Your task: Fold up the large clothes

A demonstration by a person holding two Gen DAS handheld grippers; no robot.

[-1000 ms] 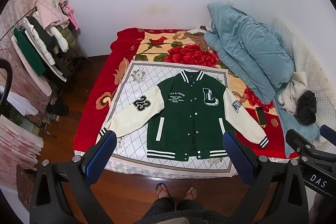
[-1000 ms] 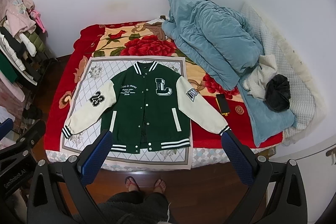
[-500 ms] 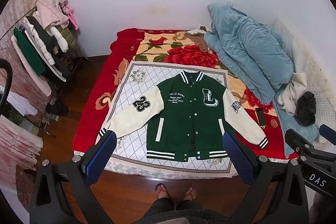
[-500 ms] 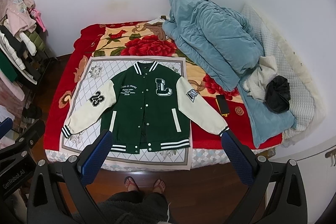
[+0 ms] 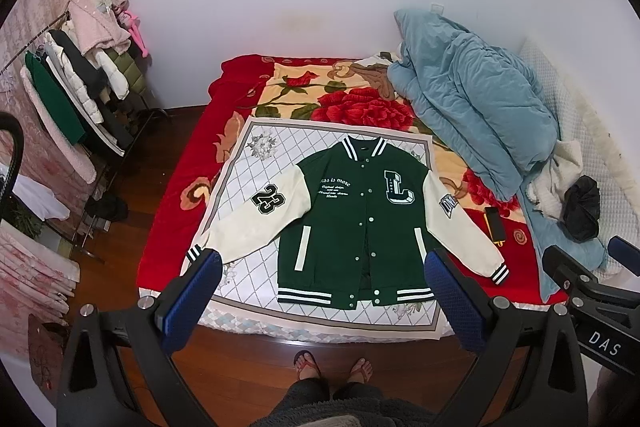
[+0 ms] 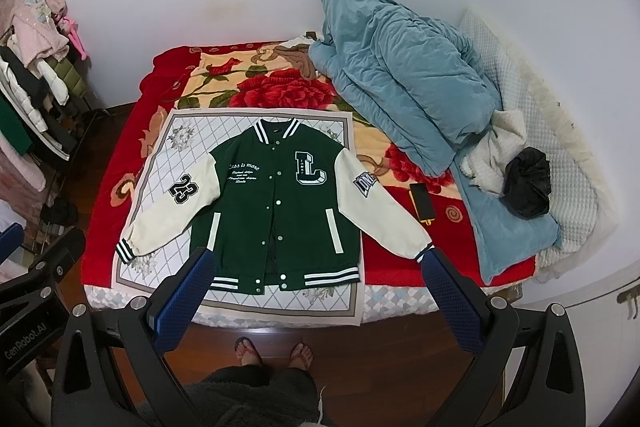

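Note:
A green varsity jacket (image 5: pixel 360 223) with cream sleeves lies flat, front up and buttoned, on a white quilted mat (image 5: pixel 256 167) on the bed; it also shows in the right wrist view (image 6: pixel 276 203). Both sleeves are spread outward. My left gripper (image 5: pixel 322 269) is open and empty, held high above the bed's near edge. My right gripper (image 6: pixel 316 267) is open and empty at the same height. Neither touches the jacket.
A blue duvet (image 5: pixel 472 107) is heaped at the bed's right, with a black garment (image 5: pixel 582 207) and a phone (image 5: pixel 495 225) near it. A clothes rack (image 5: pixel 76 95) stands at the left. The person's feet (image 5: pixel 332 369) are on the wood floor.
Both views have shifted very slightly; the jacket and the grippers' openings are unchanged.

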